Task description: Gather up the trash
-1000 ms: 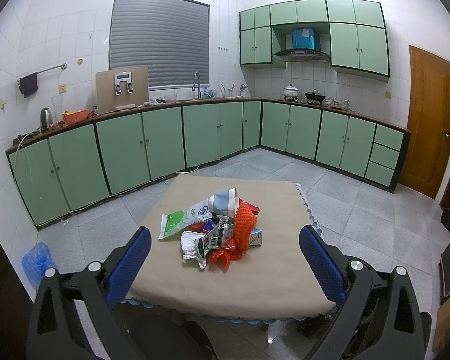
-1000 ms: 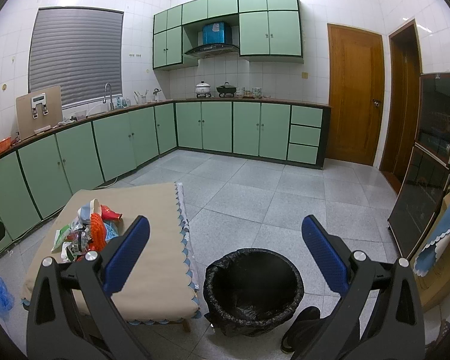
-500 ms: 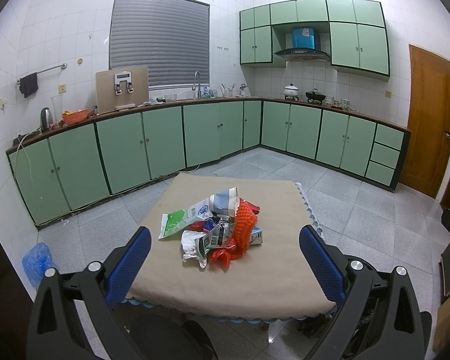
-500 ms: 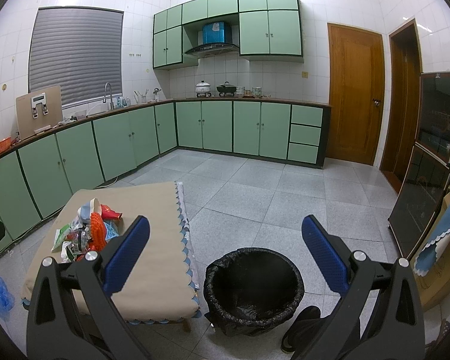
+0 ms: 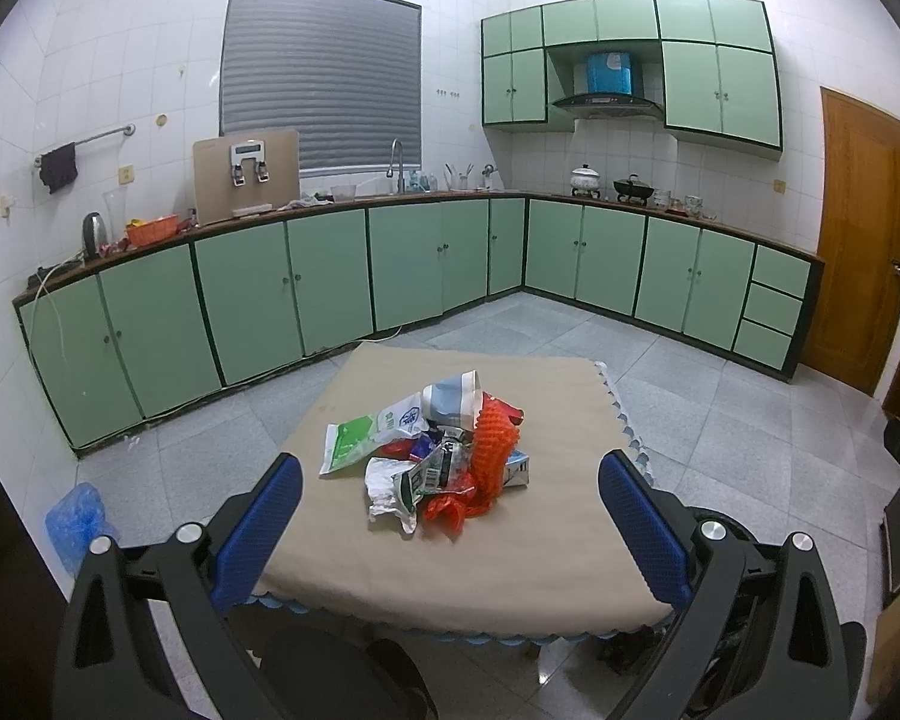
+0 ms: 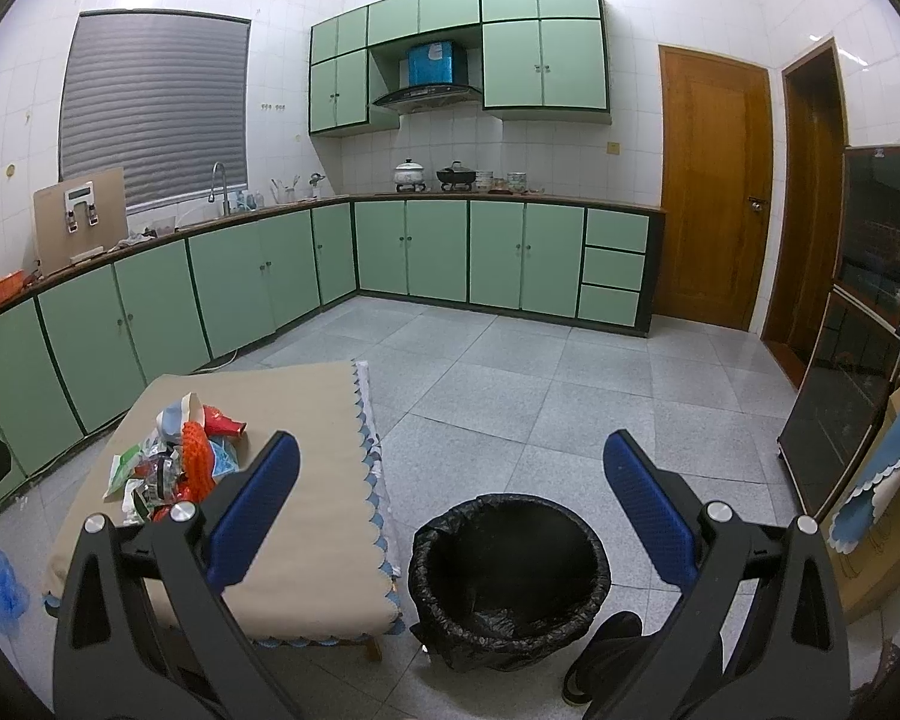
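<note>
Crumpled trash (image 5: 435, 456) (plastic wrappers, orange mesh) heaps on cloth-covered table (image 5: 510, 564).

One low table (image 5: 510, 564) with a beige cloth carries one heap of trash (image 5: 432, 450) near its middle; the pieces overlap too much to count exactly. In the heap: one orange net (image 5: 495, 450), one green and white packet (image 5: 354, 441), one paper cup (image 5: 450, 399). One black-lined bin (image 6: 507, 576) stands beside the table's right edge. Two grippers (image 5: 450, 528) (image 6: 450, 516), each with two blue pads.

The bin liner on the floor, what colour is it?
Black: the plastic bin liner shows best in the right wrist view, beside the table.
</note>
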Available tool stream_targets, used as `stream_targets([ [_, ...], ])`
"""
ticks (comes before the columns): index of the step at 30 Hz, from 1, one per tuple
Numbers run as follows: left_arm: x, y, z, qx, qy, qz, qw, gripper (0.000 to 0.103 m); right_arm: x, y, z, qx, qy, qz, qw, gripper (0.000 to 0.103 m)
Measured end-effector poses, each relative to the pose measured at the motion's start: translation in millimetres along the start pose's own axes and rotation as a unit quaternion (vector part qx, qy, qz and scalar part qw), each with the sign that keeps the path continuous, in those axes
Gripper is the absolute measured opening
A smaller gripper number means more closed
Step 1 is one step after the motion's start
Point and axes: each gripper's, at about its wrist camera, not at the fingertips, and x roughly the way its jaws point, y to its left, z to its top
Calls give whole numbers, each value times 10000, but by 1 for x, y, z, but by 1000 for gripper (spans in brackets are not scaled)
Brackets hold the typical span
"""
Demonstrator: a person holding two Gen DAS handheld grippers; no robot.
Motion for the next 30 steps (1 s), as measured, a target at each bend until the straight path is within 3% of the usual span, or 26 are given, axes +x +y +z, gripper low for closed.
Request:
stream_targets([
  [8,5,3,-1,107,-28,135,9998,97,8,11,-1,-72,7,210,9998,98],
  [12,20,15,-15,225,167,141,9995,97,21,31,-4,-338,-46,656,9973,98],
  [15,30,32,-27,23,101,409,9991,97,44,48,-7,-439,199,1032,9935,98],
  [19,51,54,-35,-212,276,326,9989,97,77,75,-12,-500,482,1531,9858,98],
  [22,68,67,-41,-403,270,4,9988,97,105,103,-15,-590,740,1970,9758,84],
  [24,80,70,-43,-361,236,29,9991,97,125,124,-16,-644,1036,2311,9653,61],
  [30,114,68,-46,-122,281,-13,9995,97,163,181,-22,-834,1195,2876,9466,56],
])
